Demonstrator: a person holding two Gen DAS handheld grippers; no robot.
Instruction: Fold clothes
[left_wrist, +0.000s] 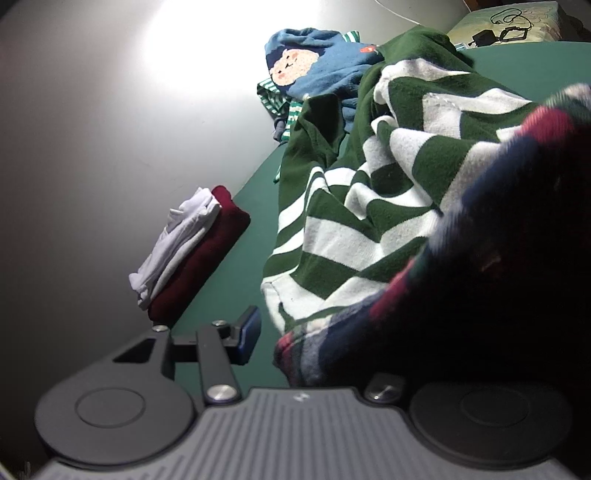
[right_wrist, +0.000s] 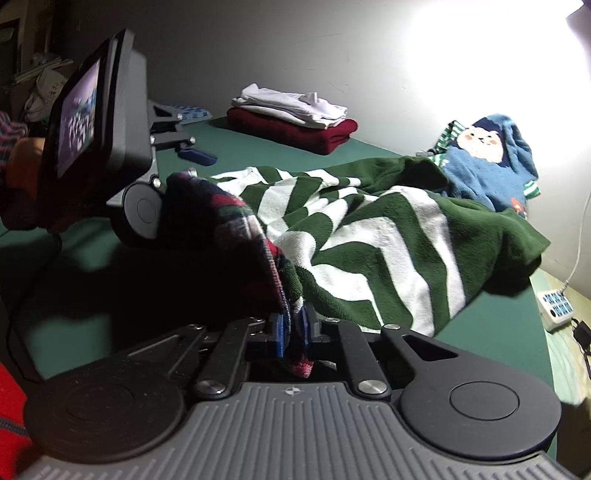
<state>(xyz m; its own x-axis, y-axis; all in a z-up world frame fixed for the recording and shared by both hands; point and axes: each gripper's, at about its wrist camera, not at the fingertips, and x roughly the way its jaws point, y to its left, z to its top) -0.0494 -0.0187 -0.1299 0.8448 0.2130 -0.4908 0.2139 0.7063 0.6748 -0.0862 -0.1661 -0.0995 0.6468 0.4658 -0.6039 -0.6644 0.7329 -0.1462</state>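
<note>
Readable text: none in either view.
Gripper body (right_wrist: 295, 392): a small round compass-like emblem, no letters.
Blue garment (right_wrist: 487, 162): a cartoon animal face, no words.
Power strip (right_wrist: 557, 308): blue markings too small to read.
Screen (right_wrist: 77, 114): picture blurred, nothing legible.

Dark plaid garment (right_wrist: 236, 229), navy with red and white checks, is bunched up and lifted off the desk, draped partly over a rumpled green-and-white striped top (right_wrist: 369, 240). Folded white-on-maroon stack (right_wrist: 295, 118) sits by the wall.
</note>
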